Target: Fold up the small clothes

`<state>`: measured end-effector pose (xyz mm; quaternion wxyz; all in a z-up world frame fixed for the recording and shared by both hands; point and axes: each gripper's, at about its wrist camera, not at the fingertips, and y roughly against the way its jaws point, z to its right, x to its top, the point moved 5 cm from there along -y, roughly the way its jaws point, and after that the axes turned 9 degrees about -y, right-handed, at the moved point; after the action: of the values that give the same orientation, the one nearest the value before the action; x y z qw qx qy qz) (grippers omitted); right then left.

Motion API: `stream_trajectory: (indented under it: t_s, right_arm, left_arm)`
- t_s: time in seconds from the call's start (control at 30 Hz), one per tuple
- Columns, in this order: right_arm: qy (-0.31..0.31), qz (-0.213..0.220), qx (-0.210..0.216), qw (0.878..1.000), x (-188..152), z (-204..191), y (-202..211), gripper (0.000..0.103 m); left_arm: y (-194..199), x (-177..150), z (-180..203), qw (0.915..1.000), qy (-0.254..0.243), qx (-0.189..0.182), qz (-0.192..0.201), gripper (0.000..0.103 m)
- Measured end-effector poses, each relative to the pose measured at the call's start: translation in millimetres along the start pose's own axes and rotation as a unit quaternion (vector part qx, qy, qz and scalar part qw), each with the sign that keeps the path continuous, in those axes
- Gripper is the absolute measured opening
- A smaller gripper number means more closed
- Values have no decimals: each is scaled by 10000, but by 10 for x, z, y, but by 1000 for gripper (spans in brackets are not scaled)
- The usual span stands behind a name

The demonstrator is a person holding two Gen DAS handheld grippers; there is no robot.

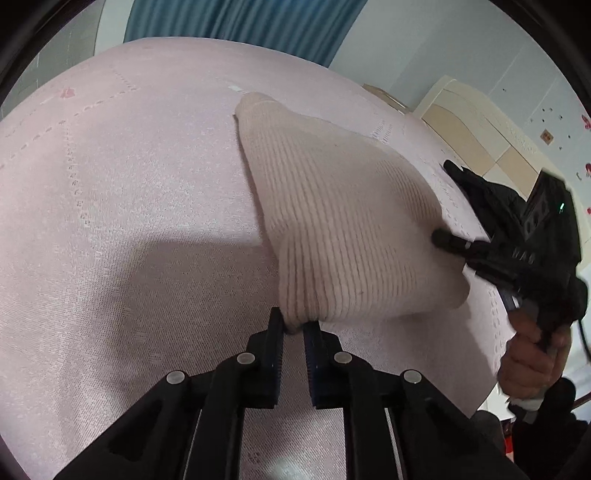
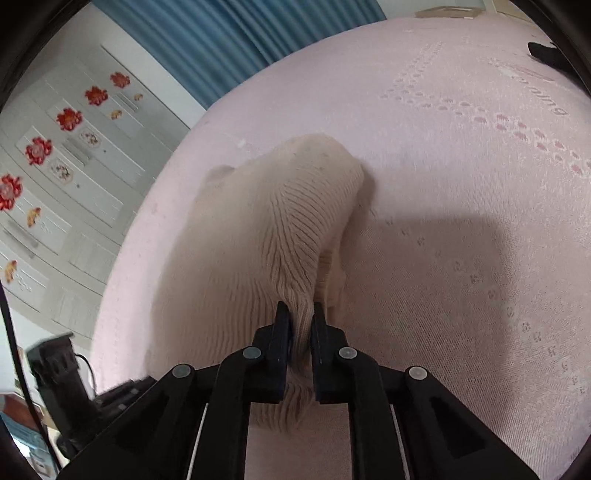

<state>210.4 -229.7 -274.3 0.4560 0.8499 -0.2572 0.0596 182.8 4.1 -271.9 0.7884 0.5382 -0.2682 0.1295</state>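
A cream ribbed knit garment (image 1: 332, 221) lies on a pale pink bedspread (image 1: 129, 203), its near part lifted off the cloth. My left gripper (image 1: 294, 325) is shut on the garment's near corner, the knit bunched between the pads. In the same view my right gripper (image 1: 441, 236) pinches the garment's right edge, held by a person's hand (image 1: 532, 354). The right wrist view shows the right gripper (image 2: 301, 317) shut on a fold of the same knit garment (image 2: 266, 221), which rises in a ridge toward the jaws. The left gripper (image 2: 122, 393) appears blurred at the lower left there.
The pink bedspread (image 2: 461, 221) has printed paw marks and lettering. A blue curtain (image 1: 240, 18) hangs behind the bed. A cream cabinet (image 1: 476, 125) stands to the right, a white wardrobe with red flower stickers (image 2: 70, 118) to the left. A dark object (image 2: 543, 51) lies at the far right edge.
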Motion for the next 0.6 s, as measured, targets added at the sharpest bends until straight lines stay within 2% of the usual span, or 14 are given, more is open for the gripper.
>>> stream_trajectory:
  t_s: [0.1, 0.13, 0.2, 0.27, 0.33, 0.43, 0.47, 0.5, 0.53, 0.6]
  right_arm:
    - [194, 170, -9, 9997, 102, -141, 81, 25]
    - [241, 243, -40, 9994, 137, -168, 81, 33]
    - [232, 350, -102, 9991, 232, -215, 48, 37]
    - [157, 354, -159, 9991, 303, -254, -38, 33]
    - [263, 286, -305, 9988, 369, -251, -104, 13]
    - [675, 870, 269, 9936, 429, -413, 214, 11]
    - [632, 1011, 573, 9912, 452, -391, 311, 11]
    - [539, 1036, 668, 9909, 469, -367, 327, 11]
    - [421, 954, 534, 9931, 486, -281, 259, 10]
    - [303, 635, -96, 9975, 458, -85, -26, 10]
  left_arm:
    - [26, -5, -6, 10000, -63, 20, -59, 13]
    - [27, -1, -4, 9999, -86, 17, -73, 13]
    - [-5, 33, -9, 9999, -99, 23, -68, 13]
    - [-39, 73, -17, 10000, -80, 15, -51, 13]
    - [23, 88, -17, 9999, -67, -24, 119, 13]
    - [88, 81, -77, 9993, 105, -162, 336, 11]
    - [88, 69, -96, 9992, 118, -202, 338, 11]
    - [78, 57, -103, 9993, 93, -199, 306, 11]
    - [63, 48, -95, 9995, 31, -170, 266, 11]
    - [39, 48, -47, 9997, -122, -83, 213, 11]
